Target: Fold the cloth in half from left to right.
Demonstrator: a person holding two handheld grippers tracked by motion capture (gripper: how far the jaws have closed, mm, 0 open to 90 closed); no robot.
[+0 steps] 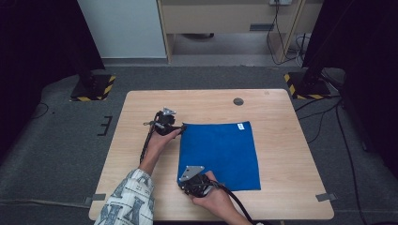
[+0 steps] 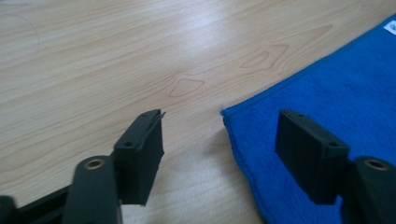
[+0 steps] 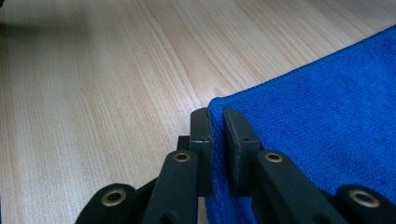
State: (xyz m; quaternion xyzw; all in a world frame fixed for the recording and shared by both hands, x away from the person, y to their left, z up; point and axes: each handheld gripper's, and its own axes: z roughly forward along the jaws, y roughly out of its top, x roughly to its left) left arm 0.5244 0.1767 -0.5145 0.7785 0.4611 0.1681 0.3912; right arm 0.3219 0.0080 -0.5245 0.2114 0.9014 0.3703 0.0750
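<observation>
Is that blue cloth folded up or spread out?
Spread out: the blue cloth lies flat as one square on the table, its edges showing.

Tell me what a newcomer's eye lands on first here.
The bright blue cloth lying flat on the pale wooden table. Next, the right claw pinched shut on the cloth's near left corner, and the left claw open astride its far left corner, one jaw over wood, one over cloth.
</observation>
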